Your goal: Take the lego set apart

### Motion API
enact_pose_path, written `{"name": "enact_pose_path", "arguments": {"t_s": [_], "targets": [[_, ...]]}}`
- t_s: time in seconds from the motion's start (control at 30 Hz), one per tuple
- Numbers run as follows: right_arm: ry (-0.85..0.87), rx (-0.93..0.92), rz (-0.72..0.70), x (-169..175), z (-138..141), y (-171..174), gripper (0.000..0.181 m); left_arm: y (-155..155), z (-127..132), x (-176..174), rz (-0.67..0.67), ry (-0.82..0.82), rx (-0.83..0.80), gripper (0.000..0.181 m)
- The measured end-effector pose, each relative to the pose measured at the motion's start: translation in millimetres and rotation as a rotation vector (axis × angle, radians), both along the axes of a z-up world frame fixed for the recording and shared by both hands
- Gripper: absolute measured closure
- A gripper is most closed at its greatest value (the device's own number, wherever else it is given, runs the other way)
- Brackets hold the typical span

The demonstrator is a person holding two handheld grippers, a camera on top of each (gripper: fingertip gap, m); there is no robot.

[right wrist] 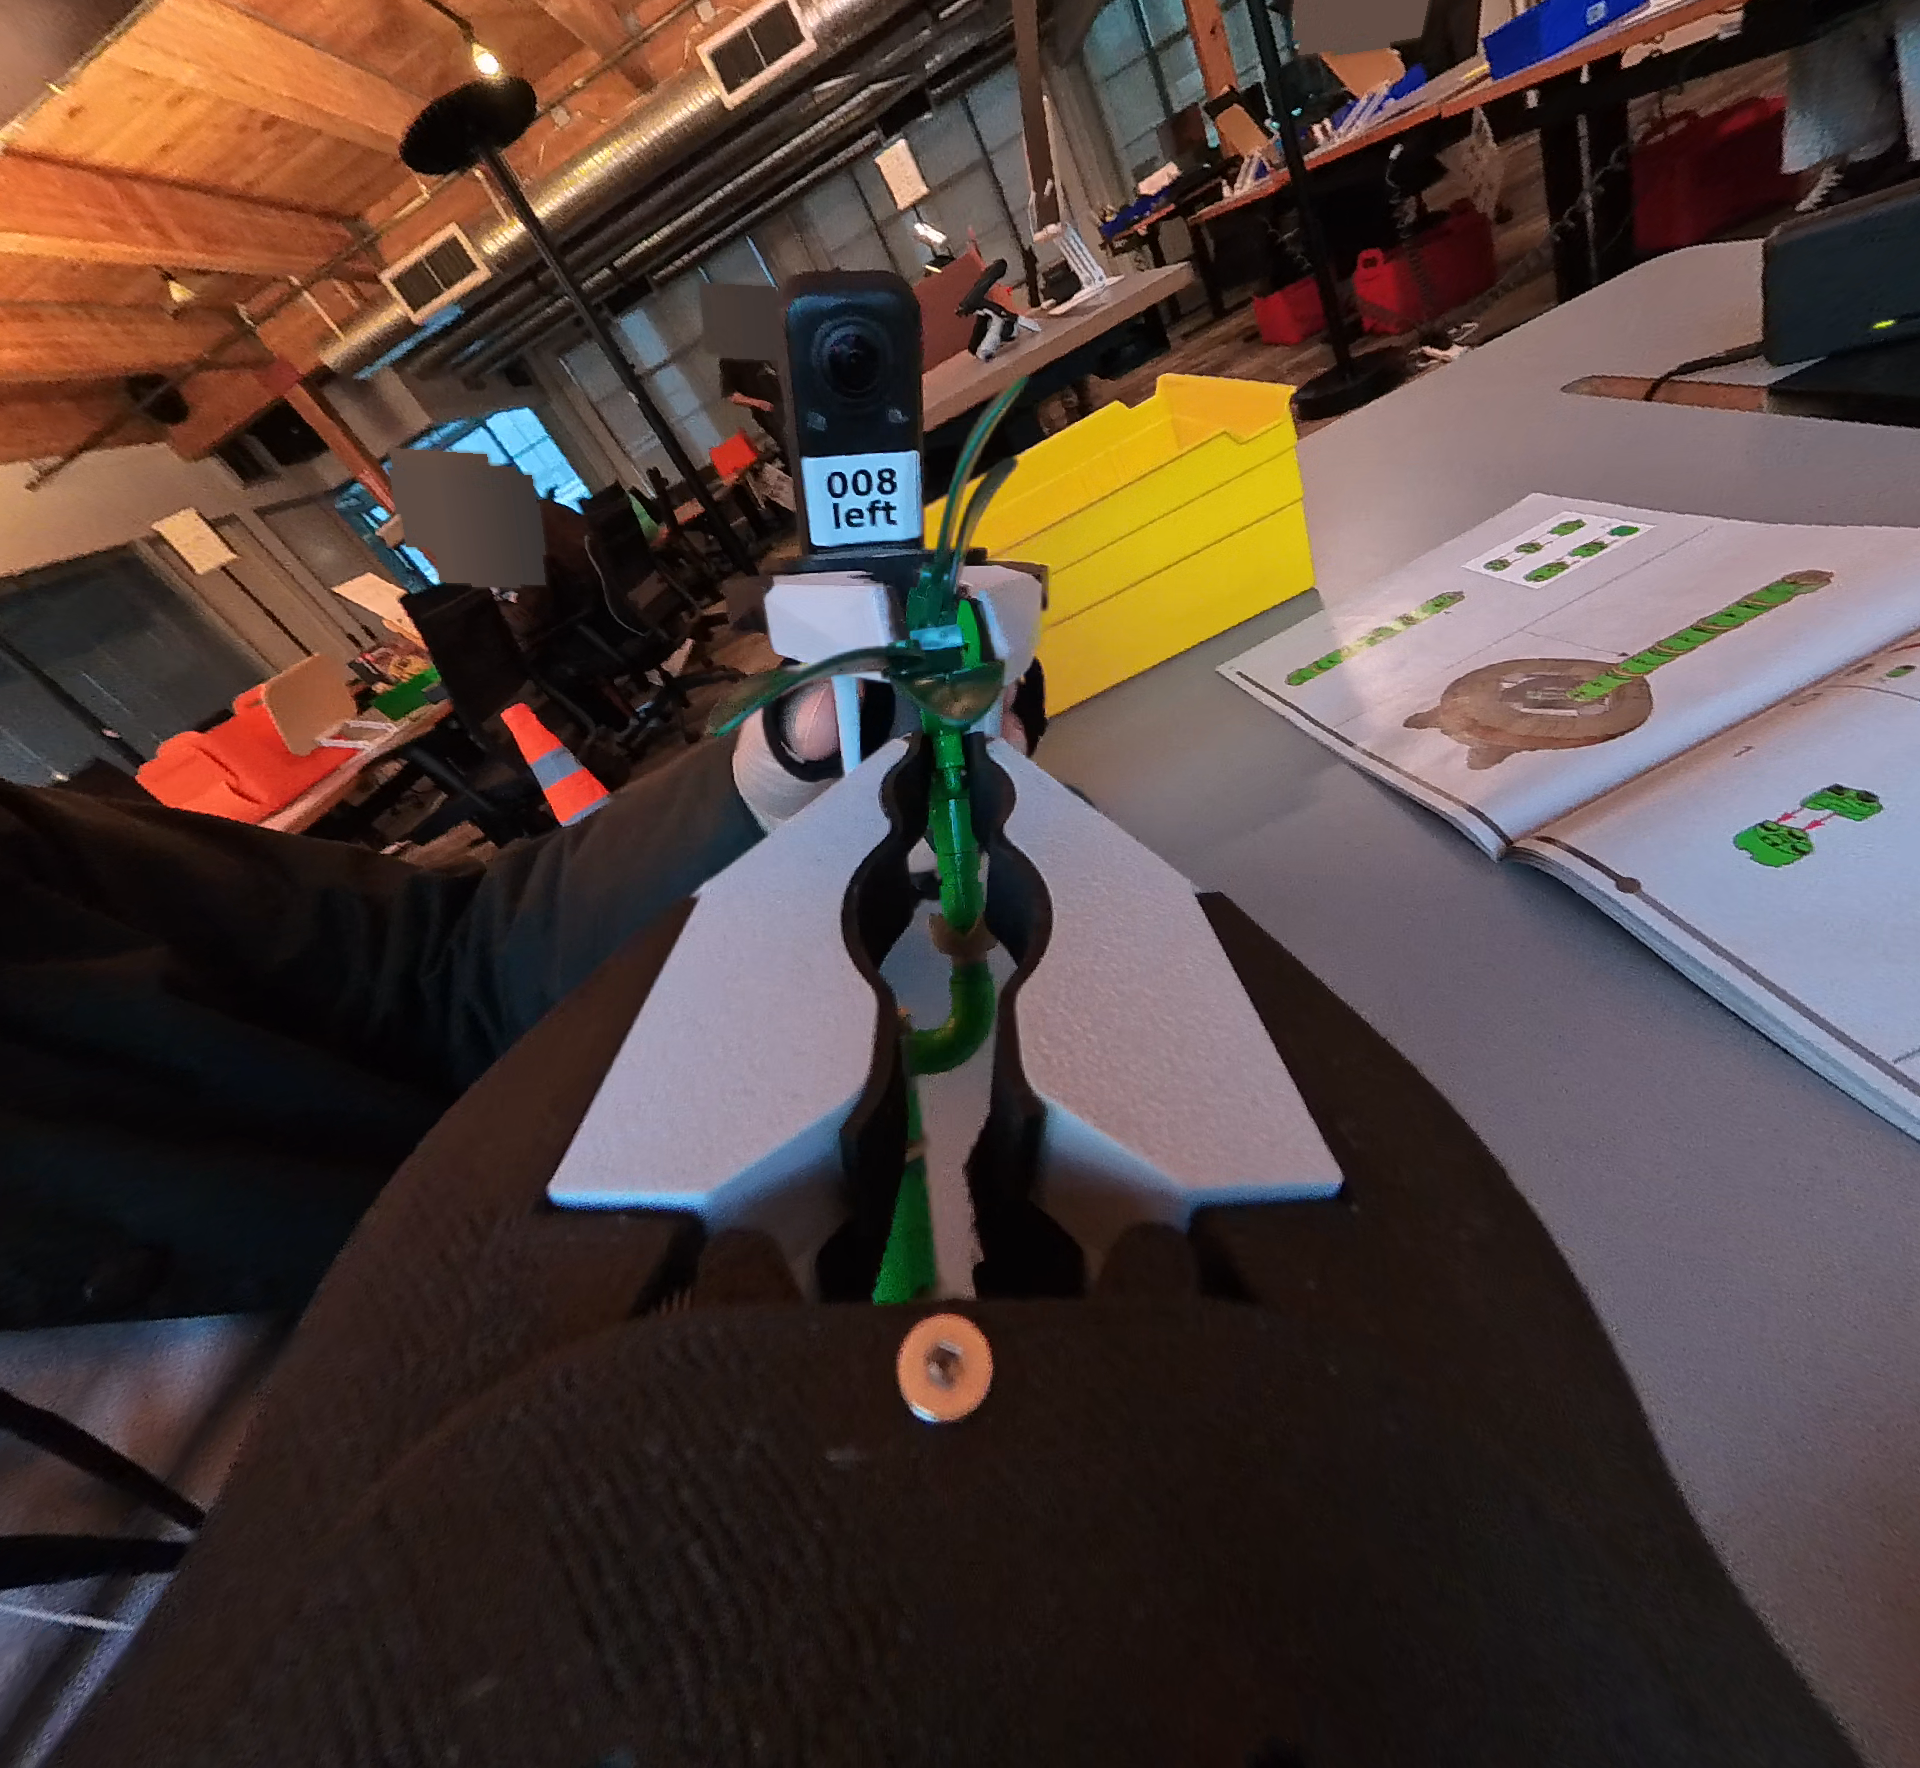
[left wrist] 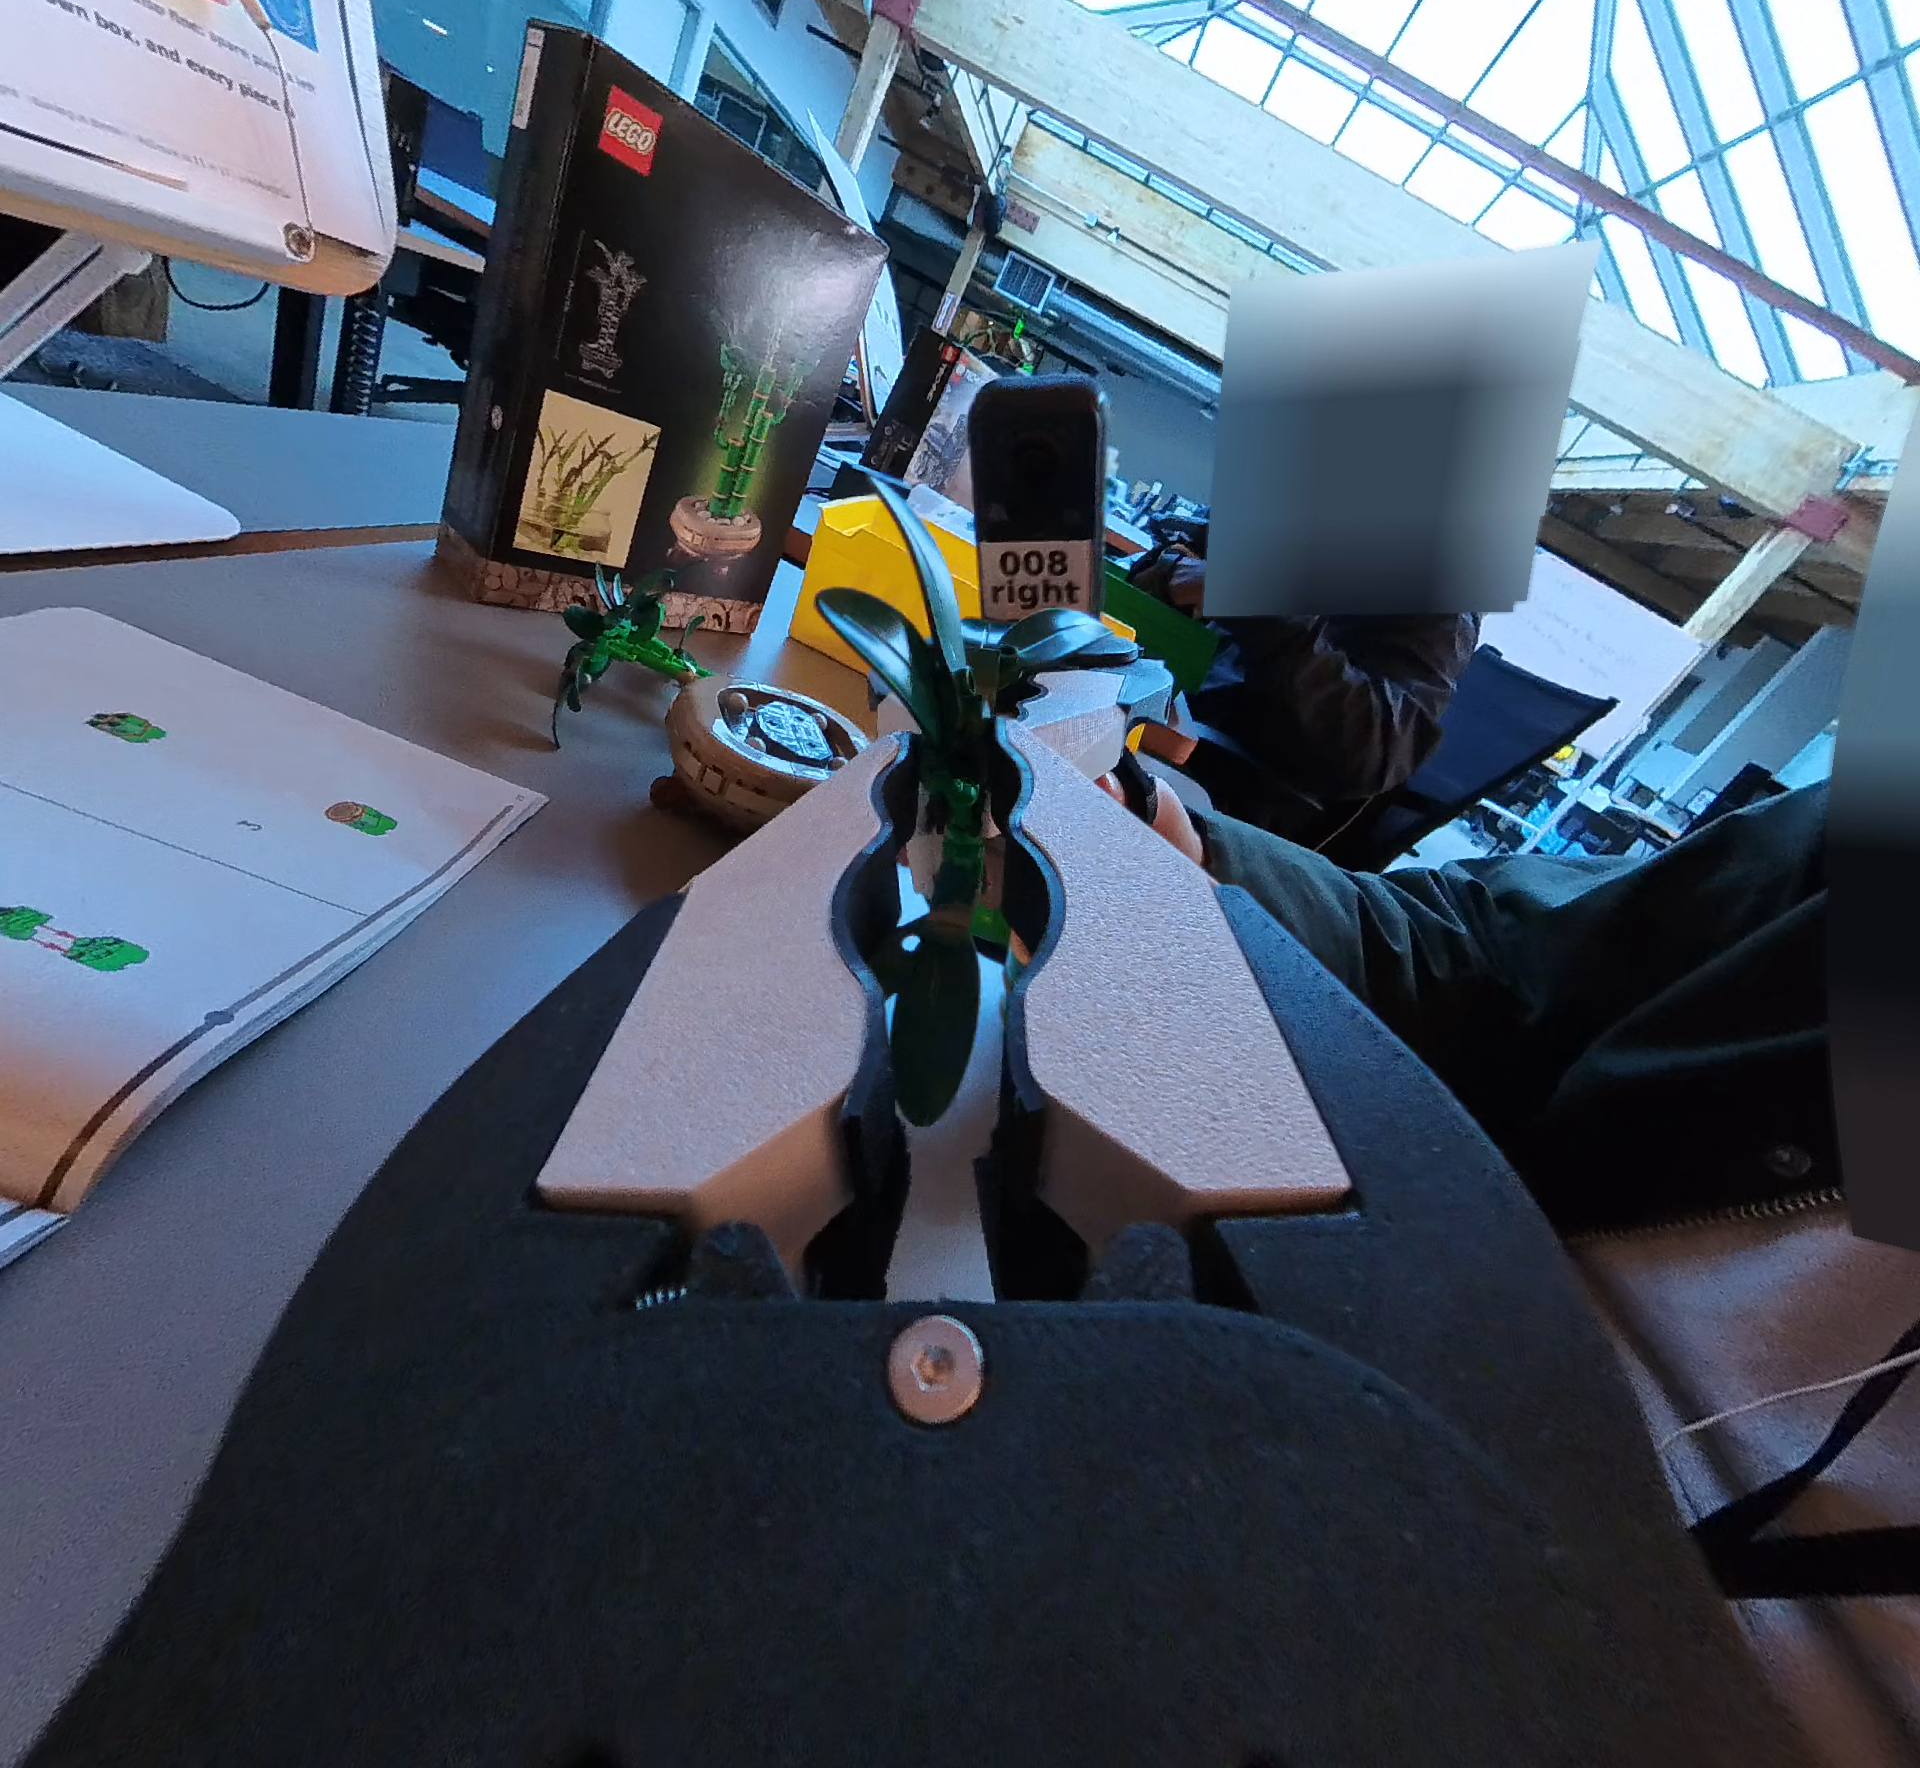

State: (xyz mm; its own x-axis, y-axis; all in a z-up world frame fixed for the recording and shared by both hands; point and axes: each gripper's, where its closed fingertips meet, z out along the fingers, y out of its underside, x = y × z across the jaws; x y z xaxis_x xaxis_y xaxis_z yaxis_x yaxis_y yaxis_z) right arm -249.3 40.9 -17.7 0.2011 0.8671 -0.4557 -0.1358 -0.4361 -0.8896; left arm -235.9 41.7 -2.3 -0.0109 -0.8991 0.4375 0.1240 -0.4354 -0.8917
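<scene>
A green lego bamboo stalk point(left wrist: 961, 835) with dark leaves point(left wrist: 935, 638) is held between both grippers above the grey table point(left wrist: 436, 1012). My left gripper point(left wrist: 954, 752) is shut on one end of it. My right gripper point(right wrist: 951, 762) is shut on the other end of the stalk point(right wrist: 956, 845). The two grippers face each other, tips close: the right one shows in the left wrist view point(left wrist: 1081, 710), the left one in the right wrist view point(right wrist: 904, 617). A tan lego pot base point(left wrist: 764, 752) and a loose leafy green piece point(left wrist: 623, 643) lie on the table.
The lego box point(left wrist: 665, 347) stands behind the pot base. An open instruction booklet point(left wrist: 208, 866) point(right wrist: 1610, 731) lies on the table. A yellow bin point(right wrist: 1143, 523) stands beyond the grippers. A person's dark sleeve point(left wrist: 1507, 970) reaches in from the side. Less than 4 cm separates the two grippers' tips. The loose leafy green piece point(left wrist: 623, 643) is about 30 cm from both grippers' fingertips.
</scene>
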Motion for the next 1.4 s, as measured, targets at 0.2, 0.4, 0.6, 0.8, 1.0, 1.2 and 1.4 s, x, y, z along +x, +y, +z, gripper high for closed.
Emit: {"name": "enact_pose_path", "arguments": {"t_s": [0.2,0.4,0.6,0.8,1.0,1.2,1.4], "targets": [[0.088,-0.057,0.007,-1,5,1,0.176,1,4,-2,0.007,-0.028,-0.014,0.17],[0.109,-0.115,0.018,-1,2,2,0.177,3,1,-1,0.014,-0.013,-0.021,0.17],[0.069,-0.117,0.011,0,0,2,0.178,3,-2,-1,-0.001,0.002,-0.037,0.17],[0.06,-0.127,0.003,1,-3,2,0.178,4,-5,0,0.012,0.027,-0.019,0.17],[-0.005,-0.129,-0.062,5,-9,9,0.178,10,-13,2,0.087,0.116,0.082,0.17],[0.033,-0.213,-0.085,8,-15,16,0.178,16,-20,5,0.232,0.248,0.325,0.17],[0.118,-0.216,-0.113,8,-3,16,0.178,16,-7,5,0.381,0.285,0.586,0.17]]}}
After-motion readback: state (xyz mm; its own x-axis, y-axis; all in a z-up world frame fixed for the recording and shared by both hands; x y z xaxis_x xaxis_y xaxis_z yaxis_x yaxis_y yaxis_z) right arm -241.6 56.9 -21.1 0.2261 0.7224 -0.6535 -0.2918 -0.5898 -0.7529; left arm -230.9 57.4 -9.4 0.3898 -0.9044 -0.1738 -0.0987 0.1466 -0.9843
